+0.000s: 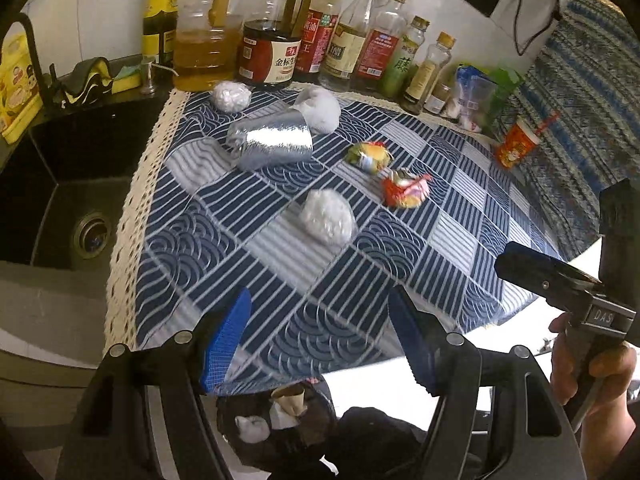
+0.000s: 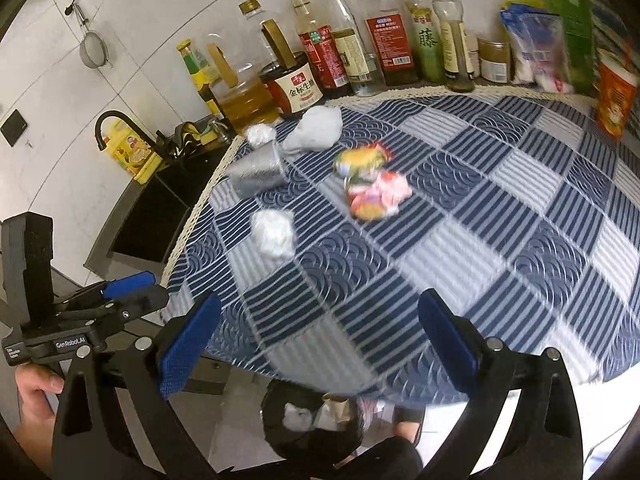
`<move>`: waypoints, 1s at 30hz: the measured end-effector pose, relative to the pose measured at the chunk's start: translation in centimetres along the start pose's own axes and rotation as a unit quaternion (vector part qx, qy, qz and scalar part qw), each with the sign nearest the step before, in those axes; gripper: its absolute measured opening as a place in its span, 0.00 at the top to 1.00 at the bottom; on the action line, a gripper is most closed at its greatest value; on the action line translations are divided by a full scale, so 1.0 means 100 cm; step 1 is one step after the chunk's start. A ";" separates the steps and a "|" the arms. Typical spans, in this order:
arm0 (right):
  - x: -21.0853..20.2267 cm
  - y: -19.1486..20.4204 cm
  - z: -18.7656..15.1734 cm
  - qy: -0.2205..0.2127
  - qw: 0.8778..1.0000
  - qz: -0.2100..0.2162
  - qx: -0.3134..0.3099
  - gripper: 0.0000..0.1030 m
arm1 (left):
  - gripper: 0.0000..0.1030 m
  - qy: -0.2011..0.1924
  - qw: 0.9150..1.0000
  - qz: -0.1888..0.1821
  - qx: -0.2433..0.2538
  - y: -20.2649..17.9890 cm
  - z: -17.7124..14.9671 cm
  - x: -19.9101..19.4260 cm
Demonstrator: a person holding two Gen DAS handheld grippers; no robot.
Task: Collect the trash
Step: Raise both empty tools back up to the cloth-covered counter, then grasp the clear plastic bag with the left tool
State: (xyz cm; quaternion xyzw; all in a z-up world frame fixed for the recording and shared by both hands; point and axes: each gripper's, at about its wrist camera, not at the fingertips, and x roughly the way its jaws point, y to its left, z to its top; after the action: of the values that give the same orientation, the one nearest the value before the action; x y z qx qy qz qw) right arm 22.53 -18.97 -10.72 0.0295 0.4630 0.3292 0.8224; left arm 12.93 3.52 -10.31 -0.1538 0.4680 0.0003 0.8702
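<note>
**Both tongs open, trash scattered on desk**

Left tongs (image 1: 320,336) and right tongs (image 2: 320,344) are held spread wide and empty over the near desk (image 1: 460,248) edge. Below the edge, a black trash bag (image 2: 280,400) is seen holding white and brown scraps. Mid-desk, a crumpled white wad (image 1: 329,217) lies alone. Further back, a red-orange wrapper (image 1: 405,189) and a yellow-green wrapper (image 1: 368,155) sit close together. A tipped silver foil cup (image 1: 272,142) lies near two more white wads (image 1: 231,96) (image 1: 320,108), just before the bottle row (image 1: 320,32).

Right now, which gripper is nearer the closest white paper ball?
Left, slightly. The left gripper hovers open at the table edge, facing the ball. The right gripper, also open, sits further to its right.
</note>
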 end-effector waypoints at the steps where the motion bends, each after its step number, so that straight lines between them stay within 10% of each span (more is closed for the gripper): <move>1: 0.006 -0.006 0.007 0.003 1.000 0.001 -0.004 0.05 | 0.33 0.001 1.000 0.003 -0.002 -0.002 0.005 0.006; 30: 0.116 -0.067 0.082 0.099 0.988 0.076 -0.087 0.33 | 0.38 0.066 0.989 0.120 -0.054 -0.022 0.061 0.125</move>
State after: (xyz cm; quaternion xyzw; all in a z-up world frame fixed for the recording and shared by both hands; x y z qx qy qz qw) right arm 36.47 -15.50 -17.02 -0.0392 0.5080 0.4313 0.7446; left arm 25.29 1.31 -16.79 -0.1430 0.5388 0.1196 0.8215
